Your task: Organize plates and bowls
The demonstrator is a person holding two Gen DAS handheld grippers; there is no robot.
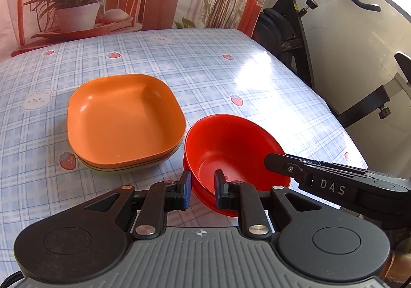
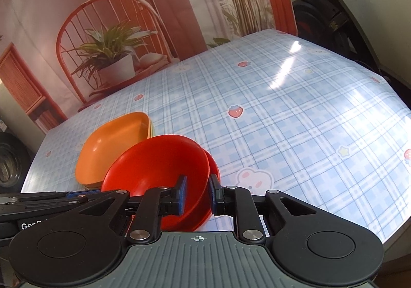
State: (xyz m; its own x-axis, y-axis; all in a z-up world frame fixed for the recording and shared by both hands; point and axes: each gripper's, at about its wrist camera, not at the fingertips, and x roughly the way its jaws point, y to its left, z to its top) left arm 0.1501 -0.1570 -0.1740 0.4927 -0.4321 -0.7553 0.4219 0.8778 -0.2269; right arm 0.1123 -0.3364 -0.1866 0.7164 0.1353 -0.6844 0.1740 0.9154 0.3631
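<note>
A stack of red bowls (image 1: 231,144) sits near the table's front edge, right of a stack of orange square plates (image 1: 123,118). My left gripper (image 1: 203,187) straddles the near rim of the bowl stack with a gap at both pads. My right gripper (image 2: 196,193) straddles the right rim of the red bowls (image 2: 159,167), one finger inside the top bowl and one outside; it also shows in the left wrist view (image 1: 321,180). The orange plates (image 2: 115,144) lie behind the bowls.
The table (image 1: 231,77) has a blue plaid cloth with strawberries and bunnies. An exercise bike (image 1: 321,31) stands beyond the right edge. A printed backdrop with a chair and plants hangs behind the table.
</note>
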